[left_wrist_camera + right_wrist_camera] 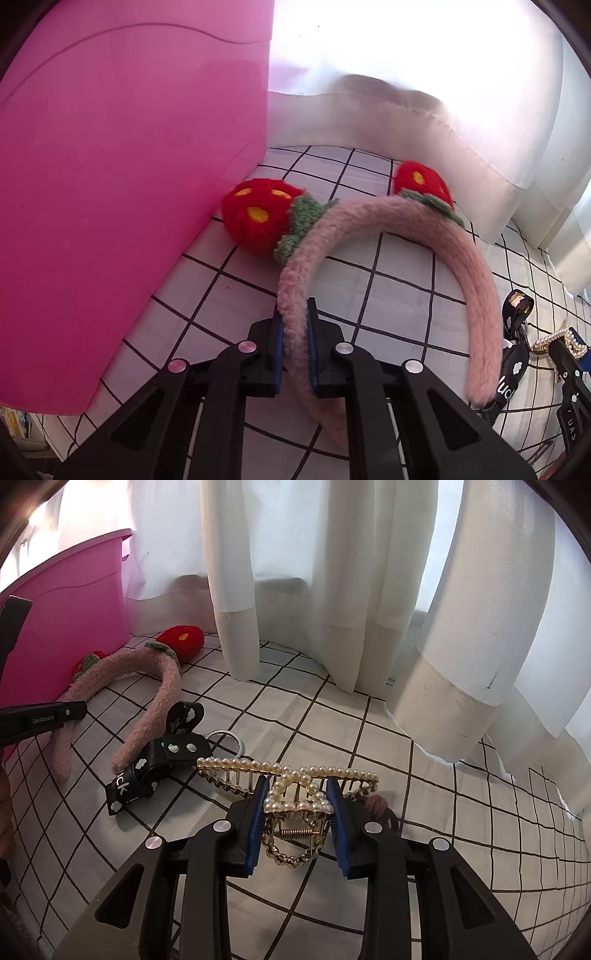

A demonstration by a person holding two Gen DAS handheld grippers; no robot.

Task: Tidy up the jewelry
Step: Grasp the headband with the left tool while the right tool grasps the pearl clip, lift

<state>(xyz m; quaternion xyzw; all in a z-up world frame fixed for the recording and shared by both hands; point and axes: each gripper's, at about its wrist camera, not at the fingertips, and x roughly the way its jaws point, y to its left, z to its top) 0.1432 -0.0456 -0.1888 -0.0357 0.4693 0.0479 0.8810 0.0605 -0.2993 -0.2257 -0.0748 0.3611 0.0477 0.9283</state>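
Note:
My left gripper (294, 314) is shut on one leg of a fuzzy pink headband (373, 218) with two red knitted strawberries (255, 214). The headband lies on the checked cloth, right next to a tall pink bin (110, 184); it also shows in the right wrist view (162, 686). My right gripper (297, 781) is closed around the handle of a gold hair claw trimmed with pearls (291, 775), which rests on the cloth. The claw also shows at the right edge of the left wrist view (554, 338).
A black strap with white clouds and lettering (147, 764) and a metal ring (231, 740) lie between headband and claw. A pink scrunchie (376, 805) peeks out behind my right finger. White curtains (332, 590) hang along the back. The bin (66, 627) stands at left.

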